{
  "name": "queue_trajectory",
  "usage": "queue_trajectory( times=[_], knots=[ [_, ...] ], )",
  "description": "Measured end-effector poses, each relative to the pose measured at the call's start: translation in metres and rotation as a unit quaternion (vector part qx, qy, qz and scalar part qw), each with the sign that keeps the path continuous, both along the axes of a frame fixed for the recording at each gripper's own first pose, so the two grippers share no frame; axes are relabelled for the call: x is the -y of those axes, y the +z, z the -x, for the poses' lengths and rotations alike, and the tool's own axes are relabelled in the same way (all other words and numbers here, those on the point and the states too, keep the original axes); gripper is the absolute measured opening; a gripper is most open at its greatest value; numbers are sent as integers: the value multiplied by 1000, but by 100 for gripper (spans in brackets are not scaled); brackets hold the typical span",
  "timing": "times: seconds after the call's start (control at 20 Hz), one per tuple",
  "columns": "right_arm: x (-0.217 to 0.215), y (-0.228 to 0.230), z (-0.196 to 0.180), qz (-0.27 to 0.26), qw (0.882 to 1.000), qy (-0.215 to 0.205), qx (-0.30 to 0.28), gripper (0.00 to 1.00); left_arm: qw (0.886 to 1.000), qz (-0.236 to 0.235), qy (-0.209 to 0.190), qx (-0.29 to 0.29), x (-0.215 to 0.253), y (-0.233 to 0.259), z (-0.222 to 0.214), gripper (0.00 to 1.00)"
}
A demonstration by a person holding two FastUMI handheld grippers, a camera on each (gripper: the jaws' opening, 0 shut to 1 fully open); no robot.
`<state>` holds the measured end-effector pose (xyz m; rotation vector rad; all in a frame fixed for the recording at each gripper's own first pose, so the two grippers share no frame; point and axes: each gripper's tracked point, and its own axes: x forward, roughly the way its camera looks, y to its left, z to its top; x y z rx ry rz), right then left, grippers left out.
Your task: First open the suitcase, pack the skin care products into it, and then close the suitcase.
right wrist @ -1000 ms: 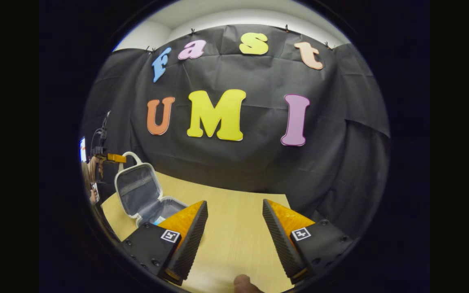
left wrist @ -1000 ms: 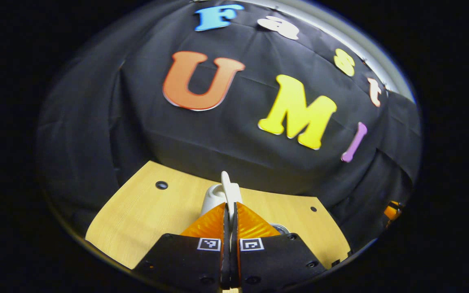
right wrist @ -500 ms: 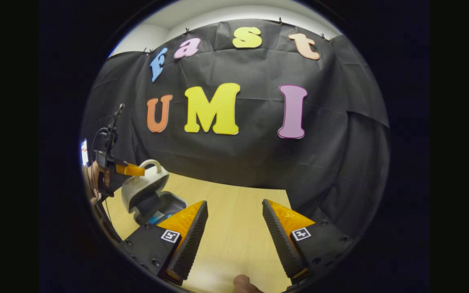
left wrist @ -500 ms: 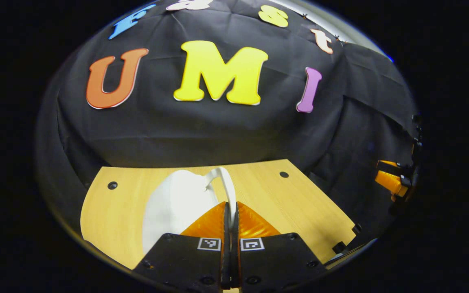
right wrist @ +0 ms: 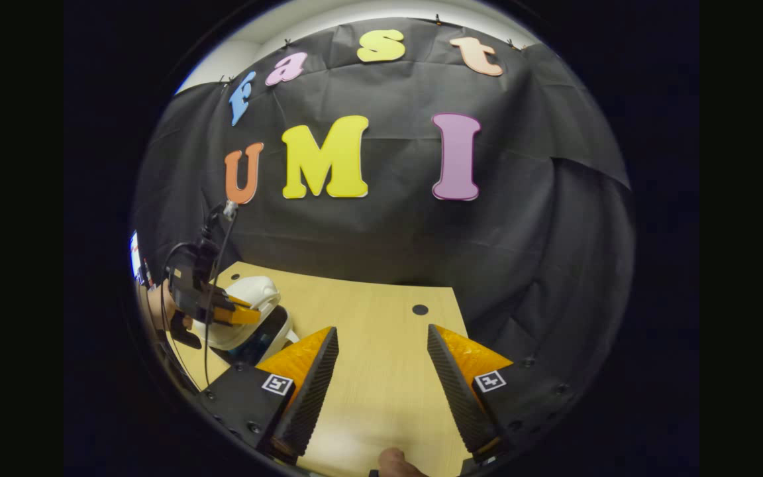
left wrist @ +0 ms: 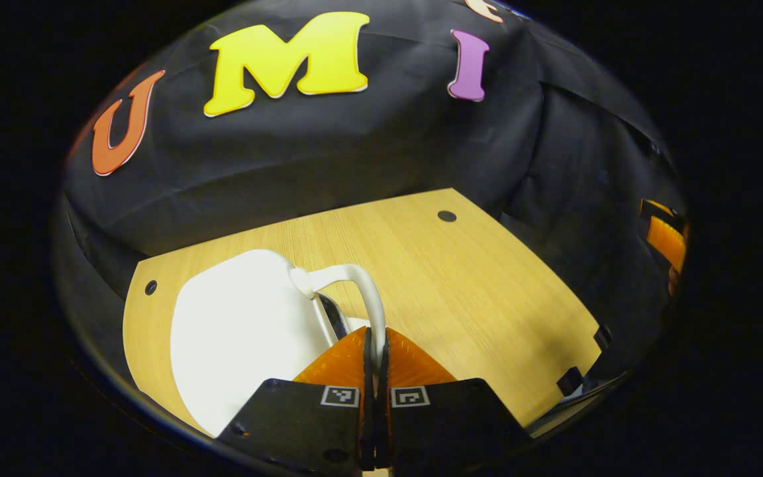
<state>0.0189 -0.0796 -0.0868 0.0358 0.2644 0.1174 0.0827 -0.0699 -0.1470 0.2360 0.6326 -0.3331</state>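
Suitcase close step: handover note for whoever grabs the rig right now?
Left gripper: shut on the suitcase handle, lowering the lid.
Right gripper: open, holding nothing, above bare table.
Suitcase: at the table's left edge in the right gripper view, lid nearly down, a dark gap left along the front. Something blue shows through the gap; contents otherwise hidden.
Done: opened, apparently packed.
Left: press the lid fully shut, release the handle. I cannot tell whether there is a zip or latch to fasten.
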Motion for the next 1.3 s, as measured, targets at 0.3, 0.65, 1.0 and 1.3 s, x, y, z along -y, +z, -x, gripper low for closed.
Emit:
queue_trajectory(
  times=[0.3,0.65,1.0,1.3],
  knots=[
    [12,-13,2,-20,999,-36,-15,81,997,-67,12,-37,14,-47,-5,4],
    [5,-9,-3,-33,997,-64,-17,81,997,-69,15,-40,24,-49,3,30],
    [-32,29,-27,-16,997,-68,18,80,986,3,94,138,-19,95,4,95],
    [-97,87,-46,2,997,-47,67,81,946,50,170,273,-98,222,44,98]
  ],
)
